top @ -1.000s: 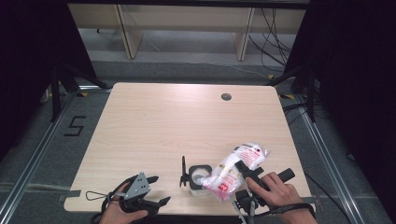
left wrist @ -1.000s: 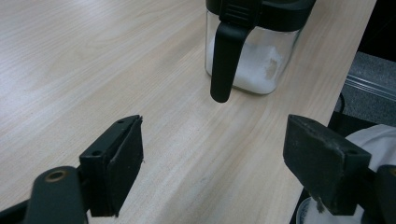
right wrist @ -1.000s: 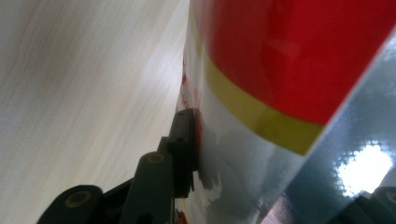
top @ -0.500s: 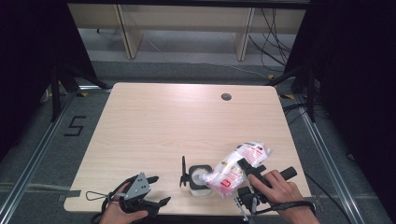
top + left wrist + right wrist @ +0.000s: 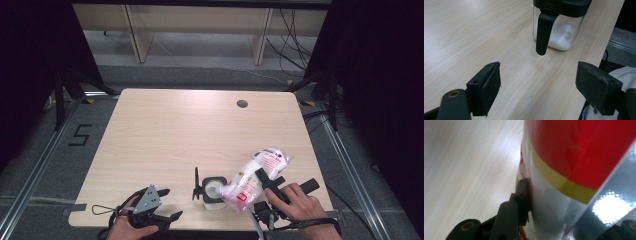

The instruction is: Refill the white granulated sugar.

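Note:
A clear jar (image 5: 212, 192) with a black rim and black handle stands near the table's front edge, and its lid (image 5: 196, 184) is raised. In the left gripper view the jar (image 5: 560, 32) holds white granules. A white plastic bag (image 5: 257, 172) with red print tilts down toward the jar's mouth. My right gripper (image 5: 259, 192) is shut on that bag, and one pad (image 5: 524, 192) presses into the red and yellow printed film (image 5: 584, 157). My left gripper (image 5: 172, 204) rests at the front left with its jaws open and nothing between them (image 5: 539, 85), a short way from the jar.
The light wooden table (image 5: 200, 130) has a round cable hole (image 5: 242, 103) at the back right. The jar and both hands sit close to the front edge. Shelf legs (image 5: 132, 35) stand beyond the table. A floor mark "5" (image 5: 80, 134) lies to the left.

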The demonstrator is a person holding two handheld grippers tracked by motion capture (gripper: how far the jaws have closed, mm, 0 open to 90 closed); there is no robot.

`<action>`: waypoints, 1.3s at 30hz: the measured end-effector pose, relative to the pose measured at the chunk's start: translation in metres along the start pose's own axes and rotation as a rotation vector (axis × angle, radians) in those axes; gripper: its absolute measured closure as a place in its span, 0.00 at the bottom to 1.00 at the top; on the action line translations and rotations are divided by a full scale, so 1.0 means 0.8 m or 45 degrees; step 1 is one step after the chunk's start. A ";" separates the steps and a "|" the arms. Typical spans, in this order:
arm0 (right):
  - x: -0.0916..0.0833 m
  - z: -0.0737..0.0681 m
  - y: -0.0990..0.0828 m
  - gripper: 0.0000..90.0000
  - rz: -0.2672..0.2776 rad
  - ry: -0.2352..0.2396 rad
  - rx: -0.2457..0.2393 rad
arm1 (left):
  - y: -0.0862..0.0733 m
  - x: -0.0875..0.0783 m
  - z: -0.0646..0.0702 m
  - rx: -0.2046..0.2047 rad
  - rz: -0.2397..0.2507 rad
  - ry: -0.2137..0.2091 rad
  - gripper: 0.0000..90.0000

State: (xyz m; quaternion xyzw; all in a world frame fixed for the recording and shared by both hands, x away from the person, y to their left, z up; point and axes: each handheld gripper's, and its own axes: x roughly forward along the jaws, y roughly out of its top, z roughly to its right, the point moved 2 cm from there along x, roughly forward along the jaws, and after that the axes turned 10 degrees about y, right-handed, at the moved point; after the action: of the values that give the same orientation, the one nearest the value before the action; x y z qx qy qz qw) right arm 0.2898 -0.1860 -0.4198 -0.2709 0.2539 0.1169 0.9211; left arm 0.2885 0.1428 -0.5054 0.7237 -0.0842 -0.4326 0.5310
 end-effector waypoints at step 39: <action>0.005 -0.001 -0.009 0.78 0.036 0.026 0.052 | 0.000 -0.001 0.000 0.004 -0.004 -0.004 0.22</action>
State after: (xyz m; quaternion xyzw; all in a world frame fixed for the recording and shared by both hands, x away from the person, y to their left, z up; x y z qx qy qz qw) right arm 0.2953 -0.1926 -0.4193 -0.2495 0.2692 0.1219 0.9222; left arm 0.2879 0.1431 -0.5048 0.7239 -0.0845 -0.4346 0.5292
